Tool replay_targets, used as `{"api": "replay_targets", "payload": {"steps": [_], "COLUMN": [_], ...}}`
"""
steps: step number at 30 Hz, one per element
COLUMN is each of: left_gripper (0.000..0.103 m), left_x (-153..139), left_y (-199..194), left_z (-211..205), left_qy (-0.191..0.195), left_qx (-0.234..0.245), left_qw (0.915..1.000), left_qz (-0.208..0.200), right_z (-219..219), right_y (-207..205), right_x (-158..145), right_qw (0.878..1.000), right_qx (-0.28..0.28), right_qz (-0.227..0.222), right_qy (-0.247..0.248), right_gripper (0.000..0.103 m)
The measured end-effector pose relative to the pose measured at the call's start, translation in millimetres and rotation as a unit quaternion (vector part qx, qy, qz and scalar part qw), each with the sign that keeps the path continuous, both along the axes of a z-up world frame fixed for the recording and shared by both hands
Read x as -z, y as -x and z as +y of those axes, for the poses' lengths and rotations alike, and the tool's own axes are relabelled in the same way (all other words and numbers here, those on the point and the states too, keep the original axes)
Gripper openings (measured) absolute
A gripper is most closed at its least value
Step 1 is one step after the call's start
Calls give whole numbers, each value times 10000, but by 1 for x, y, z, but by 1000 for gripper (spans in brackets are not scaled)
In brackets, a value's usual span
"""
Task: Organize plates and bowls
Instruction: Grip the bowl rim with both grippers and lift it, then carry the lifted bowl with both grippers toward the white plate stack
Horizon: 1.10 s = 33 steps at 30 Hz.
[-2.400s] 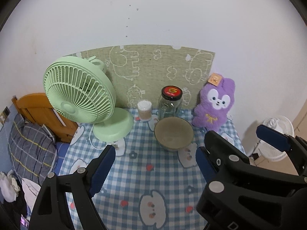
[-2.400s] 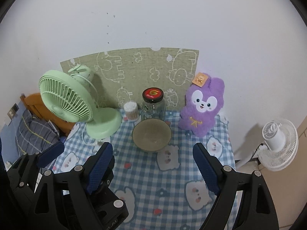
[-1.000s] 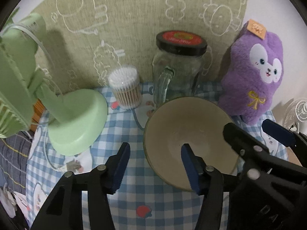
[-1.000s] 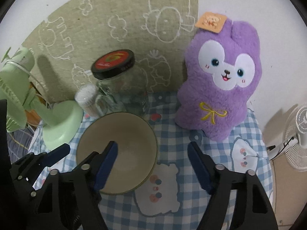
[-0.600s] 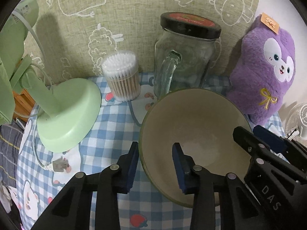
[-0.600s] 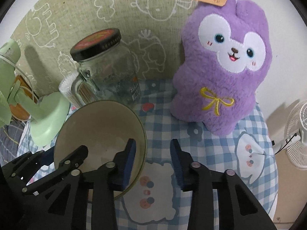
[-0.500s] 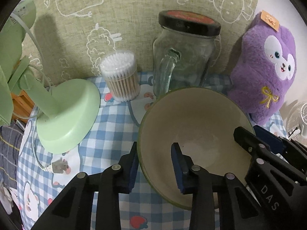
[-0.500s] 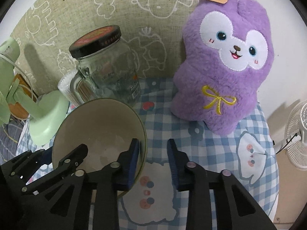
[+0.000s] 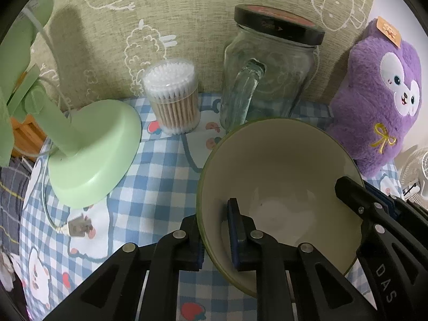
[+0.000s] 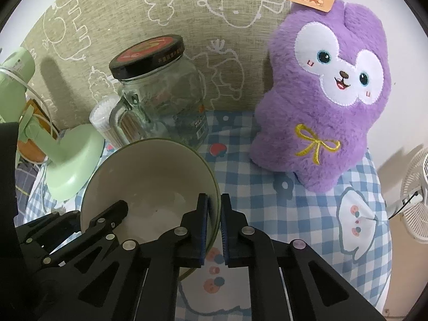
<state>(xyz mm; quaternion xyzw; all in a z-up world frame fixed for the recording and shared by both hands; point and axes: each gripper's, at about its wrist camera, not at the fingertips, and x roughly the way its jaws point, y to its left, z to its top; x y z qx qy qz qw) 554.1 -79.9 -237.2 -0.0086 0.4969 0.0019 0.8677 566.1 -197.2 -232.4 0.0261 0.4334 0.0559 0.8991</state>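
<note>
Bowl (image 9: 281, 165), just one, beige inside with a green rim, sits on the blue checked worktop (image 9: 149, 187) in front of the glass jar; no plate shows in either view.

Counted from left to right: one pale green desk fan (image 9: 88, 144) on its round base, one clear tub of cotton swabs (image 9: 174, 96), one glass jar (image 9: 267, 72) with a handle and a black lid, the one bowl just near of the jar, one purple plush rabbit (image 10: 329, 101) with a yellow bow, and one white fan (image 10: 417, 195) far right, off the worktop. Behind them stands one green panel (image 10: 160, 18) with white animal drawings.

There are two grippers. The left hand-held gripper (image 9: 214, 230) is clenched on the bowl's left rim, one blue pad outside the wall and one inside. The right hand-held gripper (image 10: 214, 222) is clenched on the bowl's right rim in the same way, one pad inside and one outside, with the green edge pinched between them.
</note>
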Motion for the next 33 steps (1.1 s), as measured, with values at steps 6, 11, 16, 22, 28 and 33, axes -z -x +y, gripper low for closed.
{"api": "replay_targets", "payload": {"steps": [6,11,16,22,28,33], "left_gripper": [12,12,12,12,12,14], "left_x": [-4,-7,-8,-9,-1,0], "left_y": [14,30,51,79,99,112], "left_z": [-7,-12,-15,-12,-9,-7], "left_qy": [-110,-150,-181,-207,-273,-173], "left_qx": [70,170,206,196,271,304], "left_qw": [9999,9997,9995,9992,9983,9980], "left_qz": [35,84,185,282,438,534], "right_z": [-6,-11,-14,-13,-7,-11], "right_y": [14,33,55,81,100,108], "right_x": [-4,-7,-8,-9,3,5], "right_qw": [10000,9999,9998,9996,9991,9986], "right_qx": [-62,-43,-34,-63,-75,21], "right_qz": [10,59,161,253,402,518], "right_qy": [48,104,94,83,115,-102], "right_gripper": [11,11,11,11,12,11]}}
